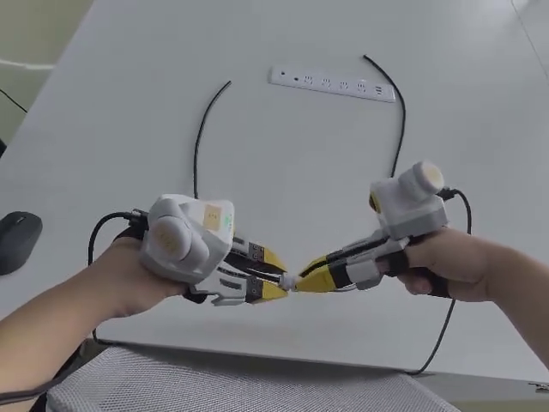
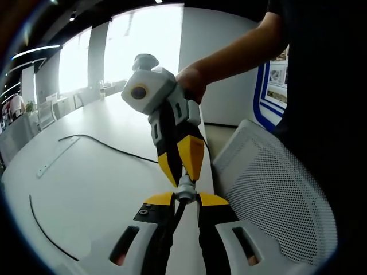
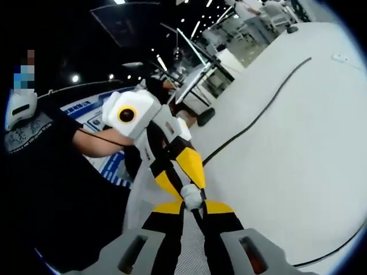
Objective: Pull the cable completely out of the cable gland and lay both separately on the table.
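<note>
Above the near edge of the surface [image 1: 257, 330], the left tool [image 1: 273, 285] and right tool [image 1: 316, 279] pinch narrowly, tip to tip, on the cable gland [image 1: 290, 281] with its cable [image 2: 177, 213] still threaded, so a crooked pull could jam it or flick the gland loose.

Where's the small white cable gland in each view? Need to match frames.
Head view: small white cable gland, lower centre, where left gripper and right gripper meet.
Left gripper view: centre, just above own jaws.
Right gripper view: lower centre.
Shared landmark: white table.

Two grippers — left [image 1: 278, 288], right [image 1: 308, 275] — one gland [image 1: 290, 281] (one power strip [image 1: 334, 84])
</note>
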A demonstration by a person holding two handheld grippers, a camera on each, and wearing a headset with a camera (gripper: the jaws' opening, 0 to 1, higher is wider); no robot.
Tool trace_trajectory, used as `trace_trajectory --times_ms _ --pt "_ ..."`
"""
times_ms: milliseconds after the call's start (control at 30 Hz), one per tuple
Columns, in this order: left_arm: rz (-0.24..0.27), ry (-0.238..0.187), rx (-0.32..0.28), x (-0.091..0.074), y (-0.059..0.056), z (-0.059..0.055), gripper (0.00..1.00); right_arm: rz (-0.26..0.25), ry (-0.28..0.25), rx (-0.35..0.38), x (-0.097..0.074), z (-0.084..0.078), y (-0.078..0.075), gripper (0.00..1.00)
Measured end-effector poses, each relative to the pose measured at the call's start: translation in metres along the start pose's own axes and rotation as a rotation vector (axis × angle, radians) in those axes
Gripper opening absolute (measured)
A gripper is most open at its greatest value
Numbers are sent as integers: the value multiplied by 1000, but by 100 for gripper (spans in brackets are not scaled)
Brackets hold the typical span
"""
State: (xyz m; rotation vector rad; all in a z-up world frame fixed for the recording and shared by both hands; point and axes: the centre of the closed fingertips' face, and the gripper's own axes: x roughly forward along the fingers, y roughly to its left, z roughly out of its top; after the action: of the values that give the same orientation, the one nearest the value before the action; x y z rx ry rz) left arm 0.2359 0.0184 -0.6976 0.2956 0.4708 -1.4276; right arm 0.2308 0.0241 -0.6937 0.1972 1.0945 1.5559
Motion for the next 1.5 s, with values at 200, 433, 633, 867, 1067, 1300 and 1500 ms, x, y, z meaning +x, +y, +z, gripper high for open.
trace_trajectory --times_ms 200,433,633,867,1067,1300,1500 --pt "11 -2 -9 -2 4 1 15 -89 -12 -156 -2 4 -1 8" --pt "22 -27 -23 -4 6 5 15 -212 -26 -324 -5 9 -5 8" --pt "26 -39 -53 -6 8 6 15 -304 -16 -486 -6 11 -7 8" --pt "31 -35 -62 -5 9 4 15 -380 28 -659 -2 8 -6 8" --pt "32 -27 -81 -4 8 2 15 -411 50 -702 -1 6 -6 8" --pt "35 -27 -64 -3 7 4 15 -402 40 -642 -3 6 -8 8" --pt "37 -28 -45 -2 6 7 15 -316 2 -442 -8 4 -10 18"
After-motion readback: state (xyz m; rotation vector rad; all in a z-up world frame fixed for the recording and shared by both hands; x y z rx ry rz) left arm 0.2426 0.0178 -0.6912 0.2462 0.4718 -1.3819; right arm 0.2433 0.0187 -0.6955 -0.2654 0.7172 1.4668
